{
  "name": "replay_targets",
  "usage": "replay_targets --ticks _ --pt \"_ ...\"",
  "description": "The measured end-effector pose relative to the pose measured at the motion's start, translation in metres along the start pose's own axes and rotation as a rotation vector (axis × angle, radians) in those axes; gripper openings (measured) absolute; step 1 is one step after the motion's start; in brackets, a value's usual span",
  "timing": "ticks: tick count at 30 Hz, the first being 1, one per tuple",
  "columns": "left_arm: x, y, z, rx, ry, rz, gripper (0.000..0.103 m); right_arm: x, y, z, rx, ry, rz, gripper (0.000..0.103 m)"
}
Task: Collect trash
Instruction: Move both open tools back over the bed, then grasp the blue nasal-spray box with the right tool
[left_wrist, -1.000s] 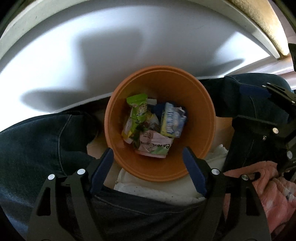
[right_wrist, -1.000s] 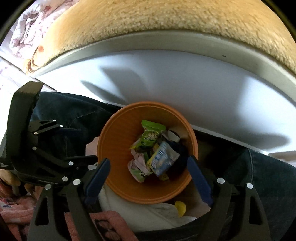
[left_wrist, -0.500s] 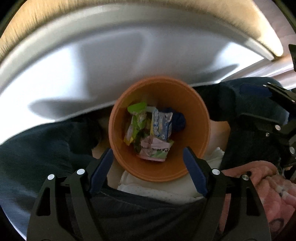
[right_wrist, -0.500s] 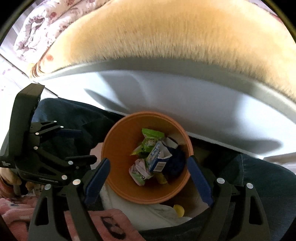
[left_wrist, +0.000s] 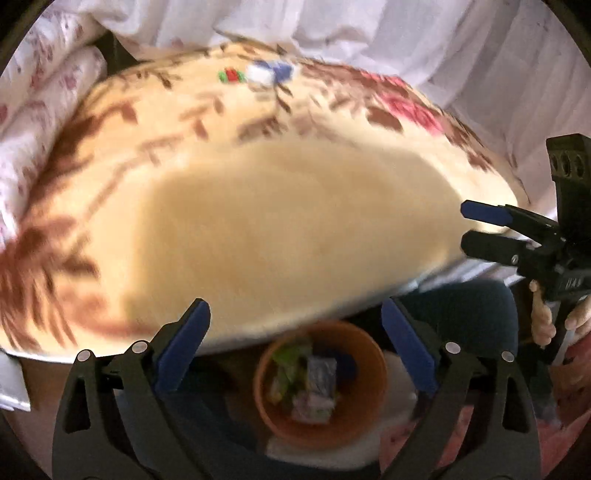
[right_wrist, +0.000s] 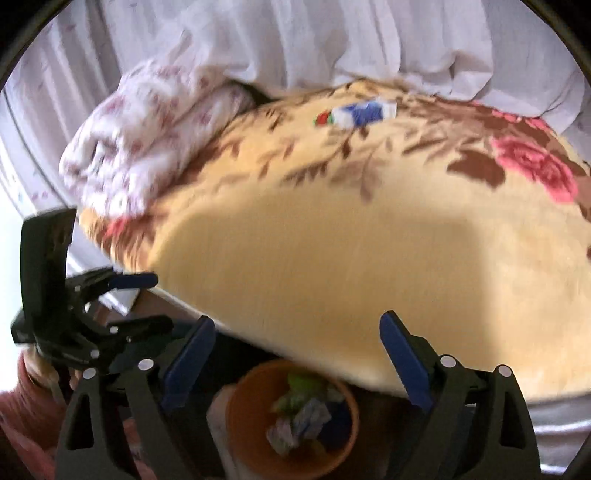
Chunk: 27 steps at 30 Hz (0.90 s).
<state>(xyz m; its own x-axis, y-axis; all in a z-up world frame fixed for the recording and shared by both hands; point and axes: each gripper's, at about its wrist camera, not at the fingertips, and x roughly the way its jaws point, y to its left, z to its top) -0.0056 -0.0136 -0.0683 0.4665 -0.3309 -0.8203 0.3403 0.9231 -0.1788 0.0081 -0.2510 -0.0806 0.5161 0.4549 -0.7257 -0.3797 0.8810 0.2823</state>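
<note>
An orange bin (left_wrist: 354, 417) sits low between the person's legs, with several wrappers (left_wrist: 306, 380) inside; it also shows in the right wrist view (right_wrist: 243, 413). A blue and white wrapper (right_wrist: 364, 110) and a small red and green piece (right_wrist: 323, 119) lie far back on the floral blanket; both show in the left wrist view, the wrapper (left_wrist: 269, 72) and the piece (left_wrist: 231, 75). My left gripper (left_wrist: 295, 343) is open and empty above the bin. My right gripper (right_wrist: 297, 354) is open and empty beside it.
A cream blanket (right_wrist: 351, 251) with brown leaves and pink roses covers the bed. A white floral quilt (right_wrist: 144, 136) is bunched at the back left. White curtains (right_wrist: 332, 40) hang behind. The bed's pale frame (right_wrist: 561, 421) edges the near side.
Both grippers have tilted up from looking down into the bin to looking across the bed. The bin has dropped to the bottom of both views. The frames are blurred by motion.
</note>
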Motion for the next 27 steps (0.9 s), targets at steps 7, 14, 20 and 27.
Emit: replay_targets --ticks 7,14,20,27 --pt "0.017 0.024 0.048 -0.037 -0.033 0.061 0.092 0.027 -0.019 0.079 0.072 -0.068 -0.015 0.089" --pt "0.029 0.047 0.088 -0.047 -0.071 0.111 0.092 0.085 -0.045 0.167 0.174 -0.078 0.002 0.093" --pt "0.036 0.071 0.109 -0.075 -0.102 0.14 0.092 0.15 -0.069 0.24 0.237 -0.044 -0.069 0.093" --pt "0.049 0.095 0.123 -0.119 -0.116 0.136 0.092 0.221 -0.101 0.295 0.411 0.03 -0.144 0.093"
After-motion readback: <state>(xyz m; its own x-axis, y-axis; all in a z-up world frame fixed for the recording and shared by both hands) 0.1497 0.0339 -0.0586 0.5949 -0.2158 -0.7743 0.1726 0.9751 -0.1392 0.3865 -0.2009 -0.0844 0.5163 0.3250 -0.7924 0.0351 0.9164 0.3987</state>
